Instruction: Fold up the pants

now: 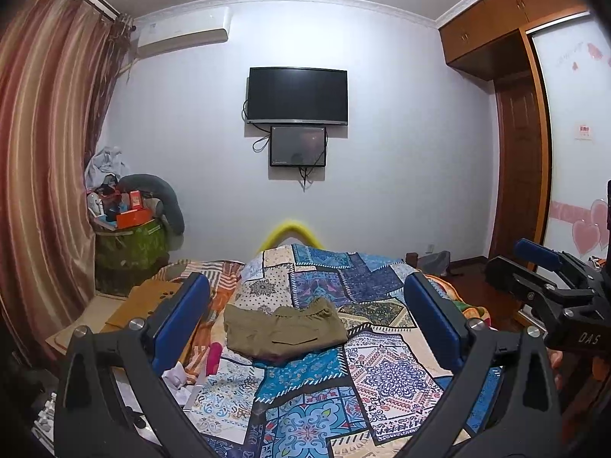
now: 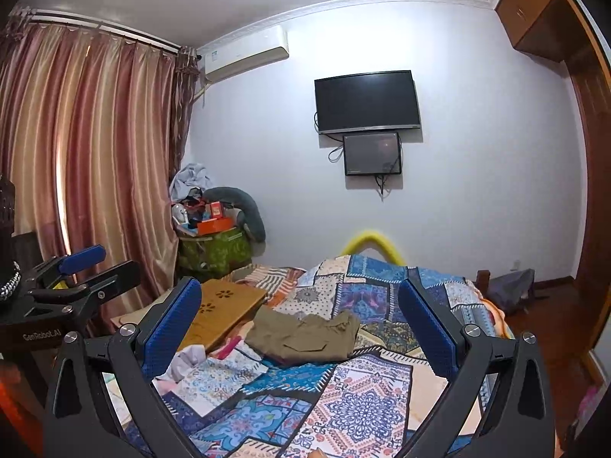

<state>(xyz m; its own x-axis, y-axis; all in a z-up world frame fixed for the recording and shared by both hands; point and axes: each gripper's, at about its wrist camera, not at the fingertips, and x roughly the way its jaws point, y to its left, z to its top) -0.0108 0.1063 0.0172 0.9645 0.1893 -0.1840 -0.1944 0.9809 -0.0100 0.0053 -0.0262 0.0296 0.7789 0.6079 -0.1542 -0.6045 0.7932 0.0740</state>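
Olive-green pants [image 1: 284, 330] lie folded into a compact bundle on the patchwork bedspread [image 1: 382, 374], also in the right wrist view [image 2: 305, 337]. My left gripper [image 1: 305, 316] is open and empty, held above the bed, with the pants seen between its blue pads [image 1: 187, 316]. My right gripper [image 2: 301, 320] is open and empty too, hovering short of the pants. Each gripper shows at the edge of the other's view: the right one [image 1: 534, 263], the left one [image 2: 80, 267].
A wooden lap desk [image 2: 221, 305] and loose pink and white items [image 2: 191, 358] lie on the bed's left side. A cluttered green bin [image 1: 130, 244] stands by the striped curtain [image 1: 46, 152]. A wardrobe [image 1: 534, 152] lines the right wall. A TV [image 1: 298, 95] hangs opposite.
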